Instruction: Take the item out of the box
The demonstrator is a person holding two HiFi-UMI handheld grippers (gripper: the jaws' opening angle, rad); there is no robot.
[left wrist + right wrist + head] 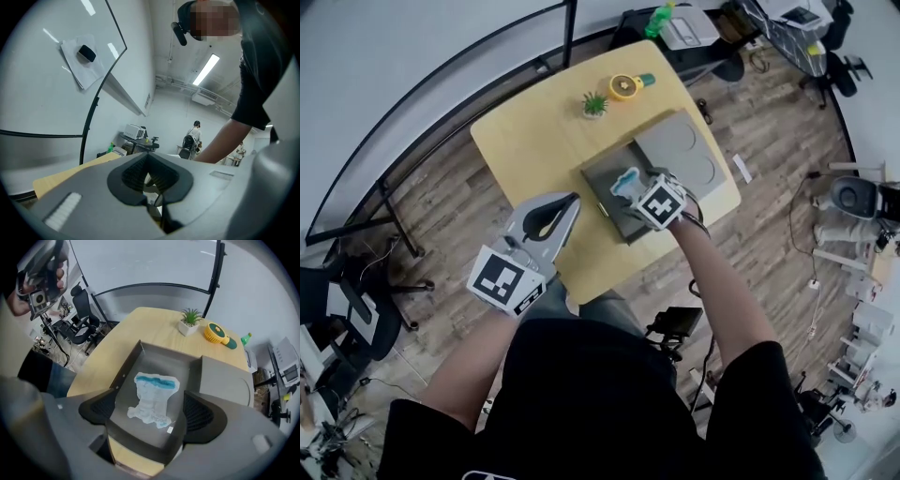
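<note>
An open grey box (602,175) lies on the wooden table (534,141), its lid (680,145) folded out to the far right. Inside it lies a white diaper with a blue band (152,397), also visible in the head view as the diaper (626,178). My right gripper (150,411) hovers over the box's near end, jaws open, one on each side of the diaper and not pressing on it. In the head view the right gripper (633,190) covers part of the box. My left gripper (572,199) is held off the table's near edge, shut and empty.
A small potted plant (594,103) and a yellow round object (625,86) stand at the table's far side. A green bottle (659,19) sits on a further desk. Office chairs (82,317) and a curved black rail (441,66) surround the table.
</note>
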